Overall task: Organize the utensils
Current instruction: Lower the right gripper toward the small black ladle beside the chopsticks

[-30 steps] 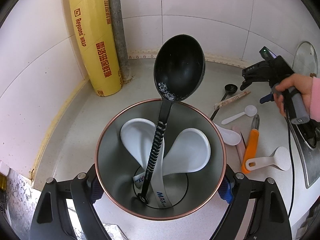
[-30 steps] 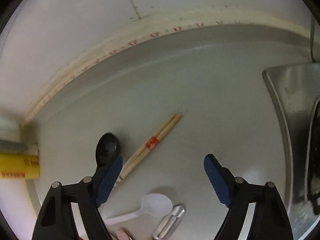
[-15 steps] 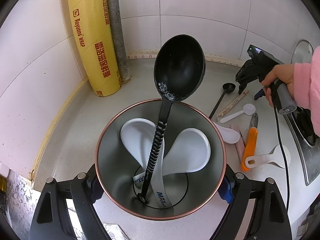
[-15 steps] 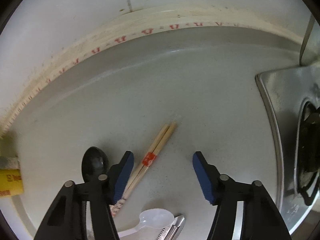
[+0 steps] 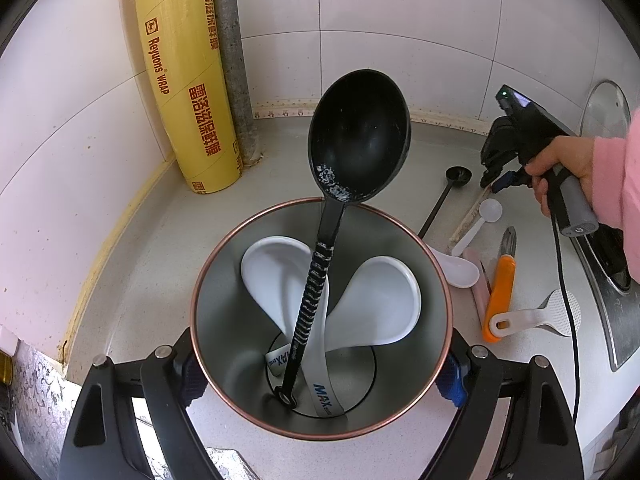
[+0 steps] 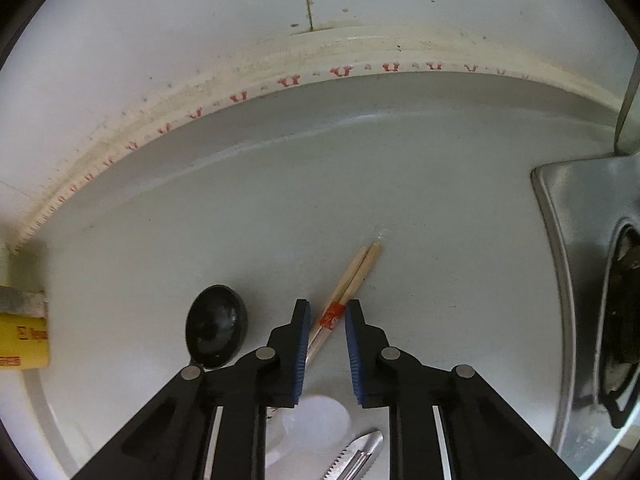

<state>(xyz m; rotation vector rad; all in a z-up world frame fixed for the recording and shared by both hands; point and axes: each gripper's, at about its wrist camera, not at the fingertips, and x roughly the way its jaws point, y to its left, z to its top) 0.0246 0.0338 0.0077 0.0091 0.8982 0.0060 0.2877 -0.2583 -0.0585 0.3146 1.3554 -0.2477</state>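
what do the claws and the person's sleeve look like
Both claws, left and right, have black plastic arms with silver rivets and ribbed blue pads. The right one has a grey handle, a black cable and a green light. The sleeve is pink.

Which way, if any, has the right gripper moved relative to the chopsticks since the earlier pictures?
Yes. The right gripper shifted toward the chopsticks lying on the counter; its fingers have just been closing and now straddle them.

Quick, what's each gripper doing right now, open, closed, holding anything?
Left gripper: shut on the metal utensil holder.
Right gripper: jaws have just been closing around the wrapped chopsticks; whether the pads press them cannot be told.
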